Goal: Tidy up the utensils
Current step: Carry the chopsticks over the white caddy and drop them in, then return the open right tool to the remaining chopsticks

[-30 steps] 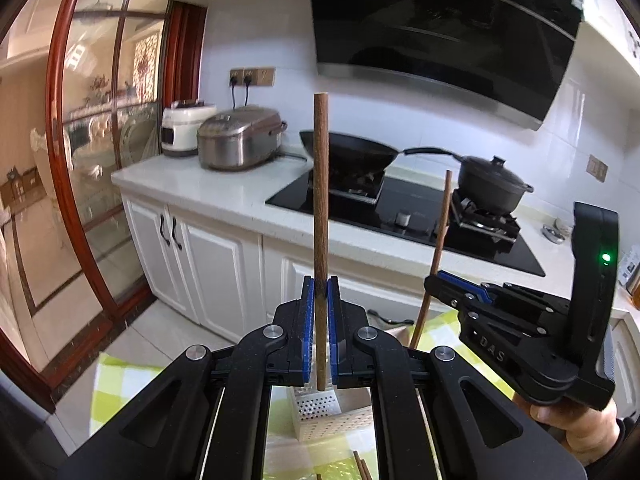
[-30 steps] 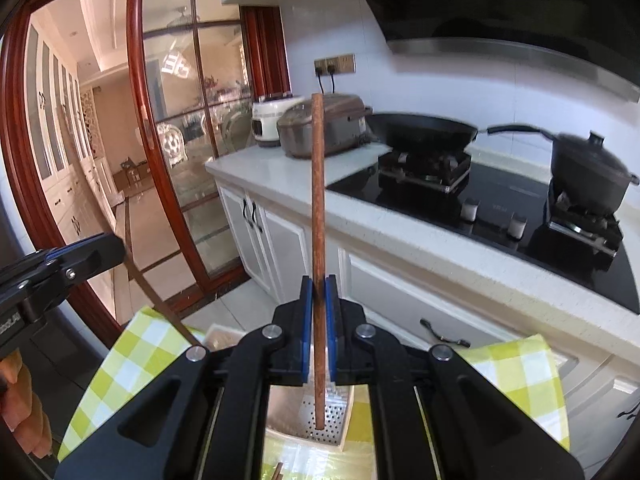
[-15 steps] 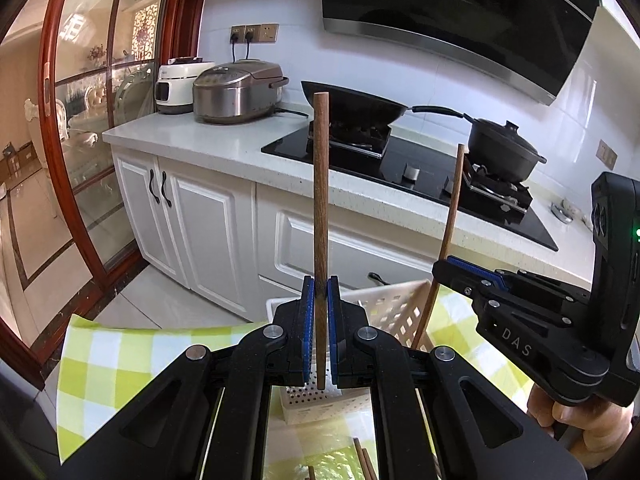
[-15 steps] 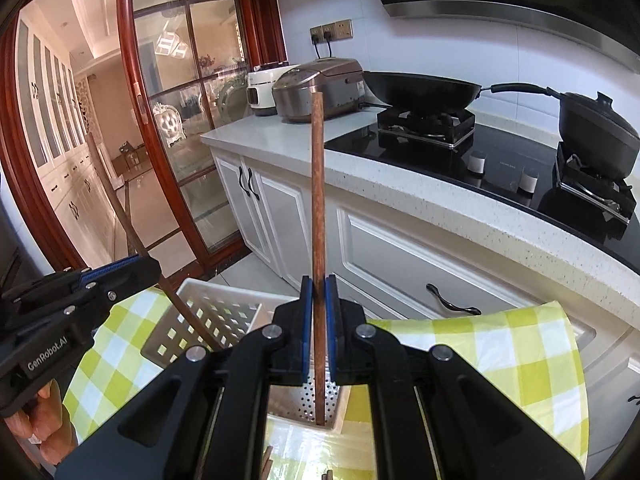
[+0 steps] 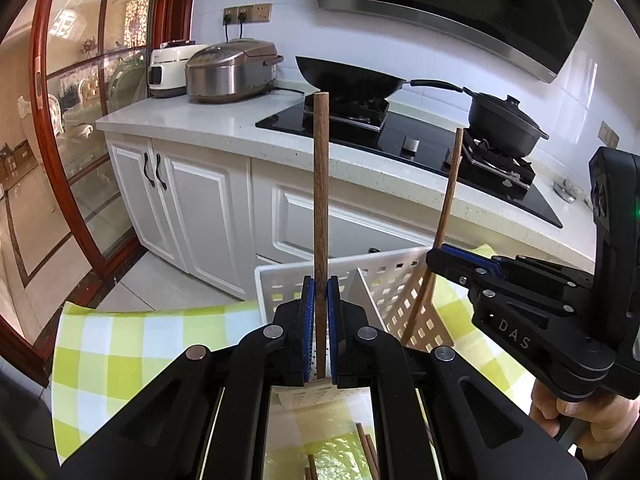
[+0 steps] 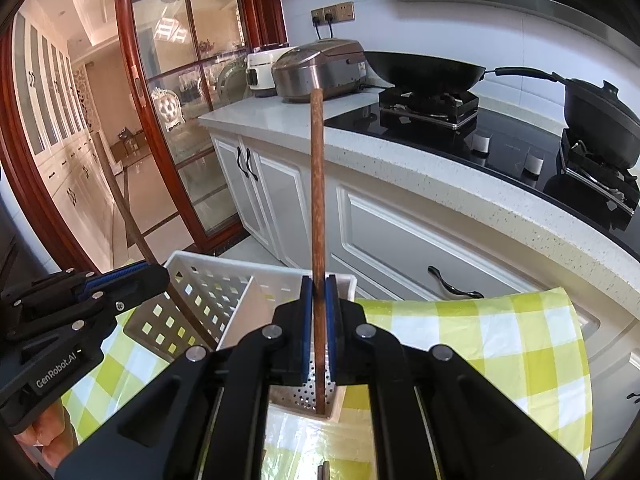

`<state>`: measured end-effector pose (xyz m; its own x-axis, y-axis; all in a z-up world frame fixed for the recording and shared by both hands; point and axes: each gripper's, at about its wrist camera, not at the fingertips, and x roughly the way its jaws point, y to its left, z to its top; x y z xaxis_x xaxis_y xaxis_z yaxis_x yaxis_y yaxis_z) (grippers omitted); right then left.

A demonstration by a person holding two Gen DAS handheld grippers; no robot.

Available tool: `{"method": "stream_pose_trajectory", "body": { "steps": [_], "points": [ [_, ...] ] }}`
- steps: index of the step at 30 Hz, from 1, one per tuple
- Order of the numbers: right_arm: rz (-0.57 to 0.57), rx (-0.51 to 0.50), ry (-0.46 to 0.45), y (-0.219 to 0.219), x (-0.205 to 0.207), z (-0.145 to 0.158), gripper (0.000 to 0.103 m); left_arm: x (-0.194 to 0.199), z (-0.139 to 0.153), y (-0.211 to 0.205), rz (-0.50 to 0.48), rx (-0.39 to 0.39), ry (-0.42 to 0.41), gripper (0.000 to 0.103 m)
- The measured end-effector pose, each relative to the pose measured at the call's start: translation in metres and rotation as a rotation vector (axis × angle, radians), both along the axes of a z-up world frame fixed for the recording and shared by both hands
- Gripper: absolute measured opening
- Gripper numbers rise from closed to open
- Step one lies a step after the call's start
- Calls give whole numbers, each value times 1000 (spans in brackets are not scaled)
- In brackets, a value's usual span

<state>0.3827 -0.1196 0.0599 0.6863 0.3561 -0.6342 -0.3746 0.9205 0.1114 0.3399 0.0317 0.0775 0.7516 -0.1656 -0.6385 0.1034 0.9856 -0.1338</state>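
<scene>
- White kitchen cabinets [image 5: 200, 208] and a black hob [image 5: 400, 140] with a wok [image 5: 348, 78] and a lidded pot [image 5: 504, 120] are seen behind a yellow-green checked cloth [image 5: 132, 344].
- "DAS" is read on the right gripper [image 5: 440, 258] in the left wrist view; "GenRobot.AI" is read on the left gripper [image 6: 160, 276] in the right wrist view.
- One brown wooden chopstick [image 5: 321, 200] is clamped upright between the left gripper's closed blue pads [image 5: 307, 320].
- A second chopstick [image 6: 318, 208] is pinched likewise by the right gripper.
- Both chopsticks are held over a white perforated basket [image 5: 384, 276], which is divided into compartments.
- More chopsticks [image 5: 366, 452] are seen lying on the cloth.
</scene>
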Motion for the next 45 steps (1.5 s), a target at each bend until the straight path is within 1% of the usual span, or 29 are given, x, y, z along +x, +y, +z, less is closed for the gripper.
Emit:
{"method": "stream_pose_trajectory", "body": {
  "steps": [2, 9, 12, 13, 14, 15, 16, 18, 22, 25, 28, 30, 33, 36, 38, 40, 43, 45],
  "points": [
    [0, -1, -1, 0, 0, 0, 7, 1, -2, 0, 0, 3, 16, 5],
    [11, -9, 2, 1, 4, -3, 8, 9, -2, 1, 1, 7, 36, 5],
    [6, -2, -17, -2, 2, 2, 29, 11, 1, 3, 8, -1, 33, 6],
    [5, -5, -24, -3, 1, 5, 32, 10, 2, 4, 11, 0, 28, 6],
    [4, -7, -32, -5, -1, 7, 32, 9, 5, 5, 11, -1, 21, 8],
    [2, -5, -41, -8, -3, 10, 33, 7, 8, 7, 10, -7, 11, 12],
    [-2, -2, -49, -11, -6, 13, 37, 4, 10, 8, 13, -10, 3, 20],
    [-22, 10, -70, -21, -14, 18, 44, 0, 14, 12, 25, -13, -12, 28],
    [-38, 19, -75, -43, -35, 15, 45, -21, 21, 25, 41, -42, -46, 28],
    [-44, 24, -53, -65, -64, -3, 46, -52, 19, 33, 48, -69, -75, 28],
    [-45, 37, -7, -86, -95, -33, 46, -86, 4, 34, 35, -103, -71, 28],
    [-50, 40, 28, -97, -116, -54, 46, -110, -15, 34, 29, -120, -52, 28],
    [-45, 24, 53, -107, -145, -77, 46, -137, -46, 32, 36, -118, -12, 28],
    [-33, 8, 64, -114, -167, -91, 46, -159, -77, 26, 22, -98, 39, 28],
    [-38, -1, 69, -116, -175, -96, 46, -170, -94, 24, 17, -77, 64, 27],
    [-29, -12, 80, -116, -183, -103, 46, -176, -108, 21, 4, -61, 93, 19],
    [-10, -28, 89, -111, -189, -110, 46, -176, -125, 16, -3, -26, 132, 15],
    [-1, -37, 86, -108, -192, -112, 46, -172, -133, 15, -10, -30, 155, 14]
  ]
}}
